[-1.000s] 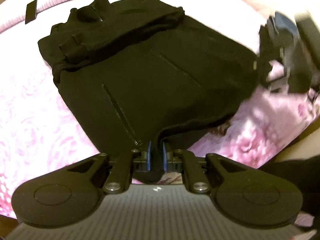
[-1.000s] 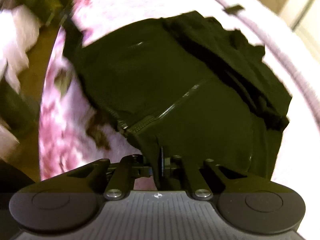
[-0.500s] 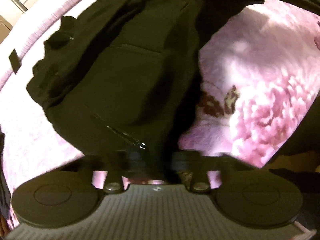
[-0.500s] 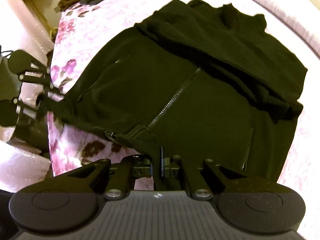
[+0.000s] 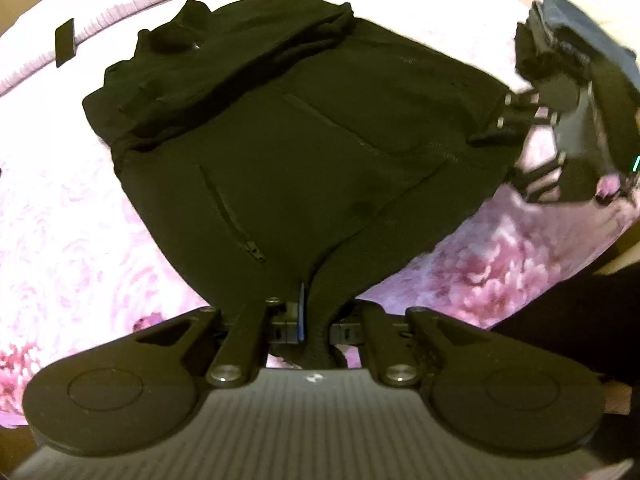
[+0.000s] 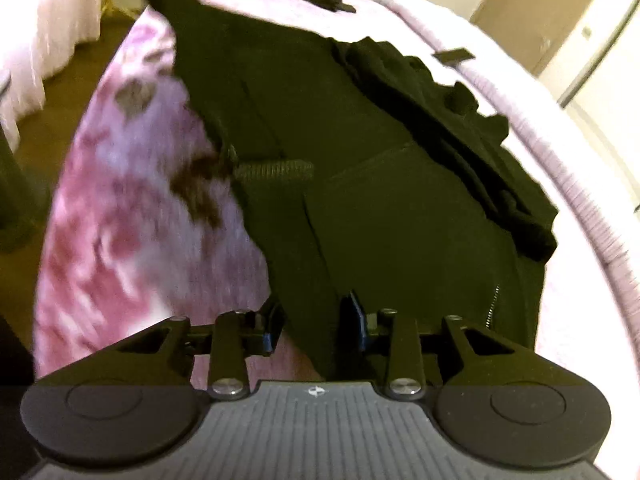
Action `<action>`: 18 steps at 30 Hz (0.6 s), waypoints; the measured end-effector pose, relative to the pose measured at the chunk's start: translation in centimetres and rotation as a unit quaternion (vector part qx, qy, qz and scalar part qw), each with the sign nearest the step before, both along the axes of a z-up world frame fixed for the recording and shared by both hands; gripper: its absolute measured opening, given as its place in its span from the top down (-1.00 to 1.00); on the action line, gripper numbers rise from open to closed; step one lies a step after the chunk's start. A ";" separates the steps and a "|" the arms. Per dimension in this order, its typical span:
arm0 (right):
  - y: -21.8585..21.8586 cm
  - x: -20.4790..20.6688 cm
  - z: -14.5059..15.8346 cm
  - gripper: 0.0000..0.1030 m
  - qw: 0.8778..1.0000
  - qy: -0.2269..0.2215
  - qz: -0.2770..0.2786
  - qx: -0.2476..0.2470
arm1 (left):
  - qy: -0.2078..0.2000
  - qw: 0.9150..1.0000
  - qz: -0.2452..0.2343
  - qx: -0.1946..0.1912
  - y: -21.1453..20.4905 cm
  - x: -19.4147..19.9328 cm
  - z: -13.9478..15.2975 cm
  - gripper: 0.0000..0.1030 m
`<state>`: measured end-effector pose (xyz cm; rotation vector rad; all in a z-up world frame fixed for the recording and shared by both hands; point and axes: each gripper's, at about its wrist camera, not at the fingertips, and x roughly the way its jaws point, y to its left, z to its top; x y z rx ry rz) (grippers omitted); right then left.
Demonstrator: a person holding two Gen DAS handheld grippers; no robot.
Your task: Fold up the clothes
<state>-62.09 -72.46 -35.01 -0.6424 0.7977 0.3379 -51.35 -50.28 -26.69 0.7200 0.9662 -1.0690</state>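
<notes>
A black zip-front fleece jacket [image 5: 304, 128] lay spread on the bed with its pink floral bedspread [image 5: 80, 224], collar end toward the far side and a sleeve bunched across the upper part. The left gripper [image 5: 316, 316] had its fingers clenched on the jacket's near hem corner, cloth bunched between them. The right gripper [image 6: 312, 320] sat at the other hem corner; its fingers stood apart with the cloth running between them, so the grip there looked released or only loose, though motion blur made that hard to settle. The step in hand seemed to be laying the jacket flat and taut by its bottom edge. The next move probably called for a firm pinch on both corners, then carrying the hem up toward the collar.
</notes>
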 end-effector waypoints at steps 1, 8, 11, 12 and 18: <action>0.0 -0.4 -0.3 0.24 1.000 -0.013 0.010 -0.016 | 0.002 1.000 -0.003 -0.002 0.0 0.2 0.0 0.89; -3.0 -1.2 -2.1 0.24 0.989 -0.054 -0.017 -0.139 | -0.002 1.000 -0.022 -0.009 0.7 0.9 0.4 0.89; -5.5 -0.4 -2.4 0.28 0.984 -0.049 -0.035 -0.165 | -0.004 1.000 -0.023 -0.011 0.8 1.1 0.3 0.89; -6.3 -0.1 -2.4 0.29 0.983 -0.047 -0.035 -0.171 | -0.005 1.000 -0.025 -0.011 0.8 1.1 0.2 0.89; -6.9 1.2 0.5 0.97 0.984 -0.019 -0.005 -0.176 | -0.028 0.998 -0.057 0.001 1.0 0.1 0.0 0.90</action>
